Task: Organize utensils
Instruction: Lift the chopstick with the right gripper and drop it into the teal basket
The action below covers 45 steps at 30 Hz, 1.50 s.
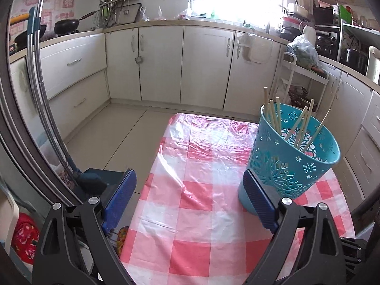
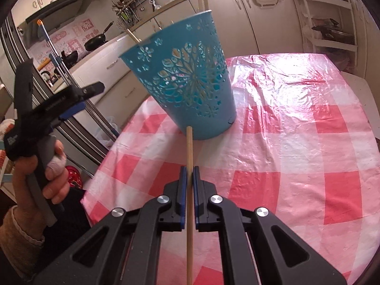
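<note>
One chopstick (image 2: 189, 156) sat pinched tight in the right gripper (image 2: 189, 175), pointing at the teal basket (image 2: 187, 80) just ahead. Left gripper (image 1: 190, 190) gaped wide, empty, basket by its right finger, more chopsticks (image 1: 299, 123) inside.

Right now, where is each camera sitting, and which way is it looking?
Left wrist: sits on the left gripper, looks along its open fingers across the checked tablecloth toward kitchen cabinets; only its own fingers show.
Right wrist: sits on the right gripper, shut on a chopstick, facing the blue basket; the person's left hand shows.
Shared: basket, tablecloth, cabinets.
</note>
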Available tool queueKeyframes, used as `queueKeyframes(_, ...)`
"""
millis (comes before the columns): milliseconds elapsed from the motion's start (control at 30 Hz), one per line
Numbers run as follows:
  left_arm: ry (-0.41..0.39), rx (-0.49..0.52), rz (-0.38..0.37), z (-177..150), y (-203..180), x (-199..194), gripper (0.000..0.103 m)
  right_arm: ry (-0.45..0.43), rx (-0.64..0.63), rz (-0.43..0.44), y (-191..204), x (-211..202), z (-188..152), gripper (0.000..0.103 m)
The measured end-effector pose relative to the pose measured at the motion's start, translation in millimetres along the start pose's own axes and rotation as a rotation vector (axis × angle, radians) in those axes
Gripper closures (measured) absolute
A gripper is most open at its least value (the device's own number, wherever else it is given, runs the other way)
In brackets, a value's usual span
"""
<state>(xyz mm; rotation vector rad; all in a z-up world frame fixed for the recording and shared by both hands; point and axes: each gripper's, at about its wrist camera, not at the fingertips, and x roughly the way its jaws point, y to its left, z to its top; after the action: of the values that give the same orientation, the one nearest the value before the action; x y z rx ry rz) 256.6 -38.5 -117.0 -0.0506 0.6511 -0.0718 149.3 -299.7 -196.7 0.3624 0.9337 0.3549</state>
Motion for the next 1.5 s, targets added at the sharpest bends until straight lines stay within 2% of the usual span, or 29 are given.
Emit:
queueKeyframes(600,0.049,0.016,0.015,-8.1,-4.7,17.1,0.015,-0.189,0.001,0.166,27.2,-59.2,31.5,0.097)
queueKeyframes(767,0.054,0.014,0.011,-8.4,-5.0,18.2,0.015,-0.267,-0.024,0.214,41.5,-91.9,59.6,0.097)
queueKeyframes(967,0.053,0.009,0.004,-8.9,-4.9,17.6,0.015,-0.388,-0.065,0.252,63.7,-134.2,124.1,0.097)
queueKeyframes(1100,0.05,0.009,0.004,-9.0,-4.2,16.0,0.015,-0.471,-0.129,0.204,80.3,-143.8,158.5,0.097)
queueKeyframes(1200,0.054,-0.001,-0.001,-8.8,-2.4,16.0,0.015,-0.502,-0.141,0.142,84.1,-127.6,173.1,0.097)
queueKeyframes(1267,0.056,-0.005,-0.008,-8.6,-1.6,15.4,0.015,-0.505,-0.16,0.058,82.7,-109.0,174.2,0.097)
queueKeyframes(1333,0.059,-0.004,-0.014,-8.3,-1.7,15.0,0.015,-0.475,-0.156,0.004,76.9,-83.9,173.1,0.097)
queueKeyframes(1500,0.066,-0.001,-0.032,-8.0,-2.9,12.5,0.012,-0.328,-0.144,-0.134,55.5,-14.5,154.8,0.097)
